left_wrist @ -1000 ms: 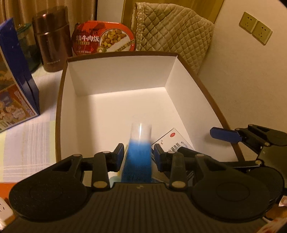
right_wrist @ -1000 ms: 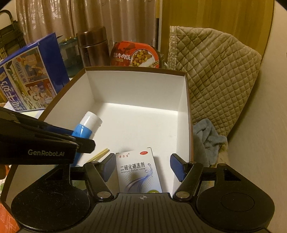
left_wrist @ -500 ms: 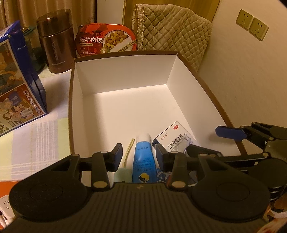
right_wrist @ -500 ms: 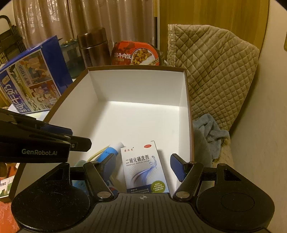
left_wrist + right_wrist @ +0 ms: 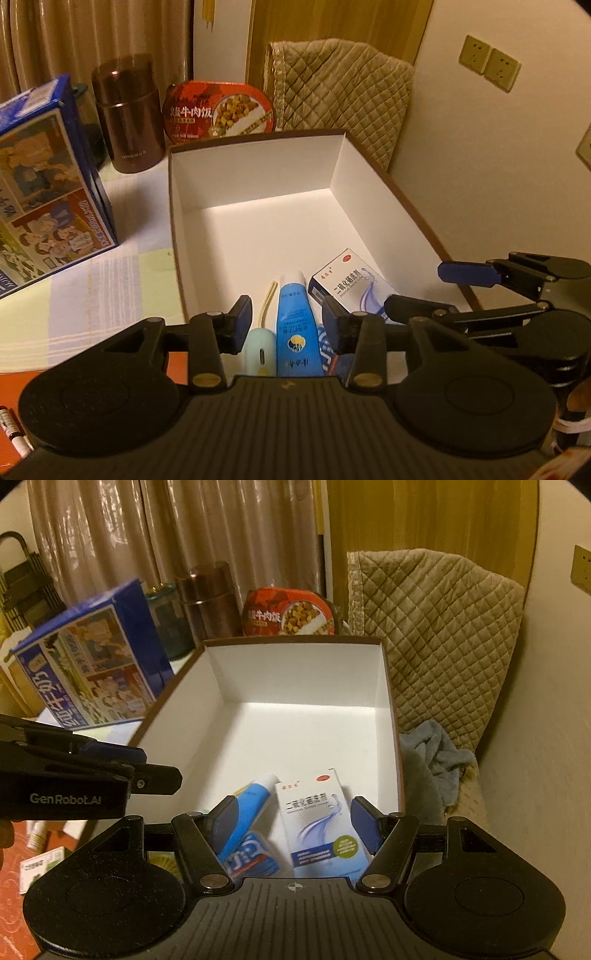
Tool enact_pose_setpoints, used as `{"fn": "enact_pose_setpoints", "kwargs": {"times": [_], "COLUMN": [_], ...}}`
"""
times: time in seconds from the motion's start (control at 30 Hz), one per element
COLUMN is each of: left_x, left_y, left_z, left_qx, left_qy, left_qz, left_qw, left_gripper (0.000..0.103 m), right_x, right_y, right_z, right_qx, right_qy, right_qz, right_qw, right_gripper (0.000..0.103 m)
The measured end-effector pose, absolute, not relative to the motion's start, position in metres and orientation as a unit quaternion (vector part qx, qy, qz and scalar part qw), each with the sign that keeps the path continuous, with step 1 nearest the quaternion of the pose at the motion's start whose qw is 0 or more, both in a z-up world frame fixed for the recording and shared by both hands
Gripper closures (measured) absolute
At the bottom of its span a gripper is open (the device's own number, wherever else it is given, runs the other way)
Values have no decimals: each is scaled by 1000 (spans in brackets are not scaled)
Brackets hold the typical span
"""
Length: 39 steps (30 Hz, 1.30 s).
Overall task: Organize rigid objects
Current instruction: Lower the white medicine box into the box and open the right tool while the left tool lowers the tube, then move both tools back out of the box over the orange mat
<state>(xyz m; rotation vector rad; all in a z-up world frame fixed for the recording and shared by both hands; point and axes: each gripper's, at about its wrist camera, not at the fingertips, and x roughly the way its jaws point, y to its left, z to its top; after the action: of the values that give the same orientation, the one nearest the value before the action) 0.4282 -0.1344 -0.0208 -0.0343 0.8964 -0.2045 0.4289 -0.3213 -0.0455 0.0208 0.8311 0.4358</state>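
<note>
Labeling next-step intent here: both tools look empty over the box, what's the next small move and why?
Probably pull the left tool back out of the white box toward the loose items outside it. The blue tube already lies on the box floor beside the medicine carton, and both tools stand open, the right tool included, holding nothing.

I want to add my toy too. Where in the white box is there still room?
The white box is bare across its far half, from the back wall to the blue tube and medicine carton. The near end is crowded: tube, carton, a mint-green gadget, with both open grippers above it.
</note>
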Motion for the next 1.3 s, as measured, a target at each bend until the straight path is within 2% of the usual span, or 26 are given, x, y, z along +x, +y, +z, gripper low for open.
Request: {"fn": "enact_pose_setpoints", "kwargs": {"times": [0.53,1.3], "left_x": [342,247], "left_y": [-95,-22], "left_z": [6,-2], "left_qx": [-23,-31], "left_qy": [407,425], "left_qz": [-104,-92], "left_qw": [907,900], "left_gripper": [65,65], "right_x": [358,274], "right_y": [-315,-255], "right_z": [-16,-17], "right_qx": [53,53], "right_qy": [387,404], "right_qz": [207,216], "right_qw": [897,887], "right_gripper": [39,39]}}
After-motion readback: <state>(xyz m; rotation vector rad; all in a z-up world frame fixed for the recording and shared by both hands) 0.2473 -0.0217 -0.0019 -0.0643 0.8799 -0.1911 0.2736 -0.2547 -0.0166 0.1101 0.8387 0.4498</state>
